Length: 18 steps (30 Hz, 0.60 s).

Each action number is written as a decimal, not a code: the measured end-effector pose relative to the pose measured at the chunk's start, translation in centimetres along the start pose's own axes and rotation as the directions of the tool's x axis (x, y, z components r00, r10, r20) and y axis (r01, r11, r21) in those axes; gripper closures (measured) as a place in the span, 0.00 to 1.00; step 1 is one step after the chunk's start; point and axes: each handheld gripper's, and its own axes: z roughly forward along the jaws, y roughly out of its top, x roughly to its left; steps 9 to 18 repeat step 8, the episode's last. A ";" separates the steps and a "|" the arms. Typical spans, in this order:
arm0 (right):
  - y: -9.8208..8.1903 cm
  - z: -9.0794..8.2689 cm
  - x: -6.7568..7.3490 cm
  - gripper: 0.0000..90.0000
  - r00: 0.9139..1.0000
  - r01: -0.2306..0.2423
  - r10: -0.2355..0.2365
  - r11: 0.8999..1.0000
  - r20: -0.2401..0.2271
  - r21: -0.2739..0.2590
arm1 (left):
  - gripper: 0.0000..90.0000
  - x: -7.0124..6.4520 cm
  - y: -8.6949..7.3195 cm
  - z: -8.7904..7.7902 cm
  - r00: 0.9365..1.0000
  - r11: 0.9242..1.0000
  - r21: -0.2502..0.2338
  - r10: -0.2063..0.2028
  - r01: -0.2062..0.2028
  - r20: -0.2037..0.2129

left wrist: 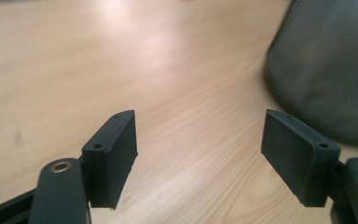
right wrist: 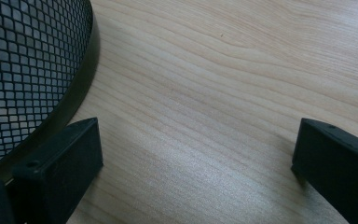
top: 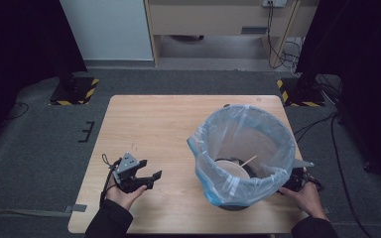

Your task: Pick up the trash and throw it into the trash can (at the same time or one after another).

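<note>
A: Nearest to the camera are the two black pads [left wrist: 109, 158] of the left gripper [left wrist: 198, 154], spread wide, with nothing between them, only the bare wood of the table [left wrist: 121, 60].

B: And the right gripper [right wrist: 193, 168]?

A: Also spread wide and empty. Its one pad [right wrist: 58, 175] lies just beside the black mesh wall of the bin [right wrist: 23, 70]; I cannot tell if it touches.

B: Where is the bin on the table?

A: In the high view the bin [top: 243, 153], lined with a clear bag [top: 273, 129], stands on the right half of the table [top: 154, 119], near the front edge. Inside lie a paper cup [top: 233, 171] and a thin stick [top: 249, 159]. The left gripper [top: 146, 179] rests well apart from it (on the front left part).

B: How to do the step well?

A: I think the hands are finishing and parking. The right one should draw back slowly, so the pad does not hook the mesh or pull the loose bag.

B: Is there room?

A: Much free wood to the left and behind; to the right the table edge is near.
</note>
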 end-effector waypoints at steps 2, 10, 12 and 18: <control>0.0 0.0 0.0 0.02 1.000 0.001 -0.001 1.000 0.000 0.000 | 0.28 0.7 -0.8 0.2 0.999 0.999 0.036 -0.019 0.020 -0.028; 0.0 0.0 0.0 0.02 1.000 0.002 -0.002 1.000 0.000 0.000 | 0.23 2.6 -2.5 0.6 0.992 0.981 0.187 -0.037 0.060 -0.121; 0.0 0.0 0.0 0.02 1.000 0.002 -0.002 1.000 0.000 0.000 | 0.23 2.6 -2.5 0.6 0.992 0.981 0.187 -0.037 0.060 -0.121; 0.0 0.0 0.0 0.02 1.000 0.002 -0.002 1.000 0.000 0.000 | 0.23 2.6 -2.5 0.6 0.992 0.981 0.187 -0.037 0.060 -0.121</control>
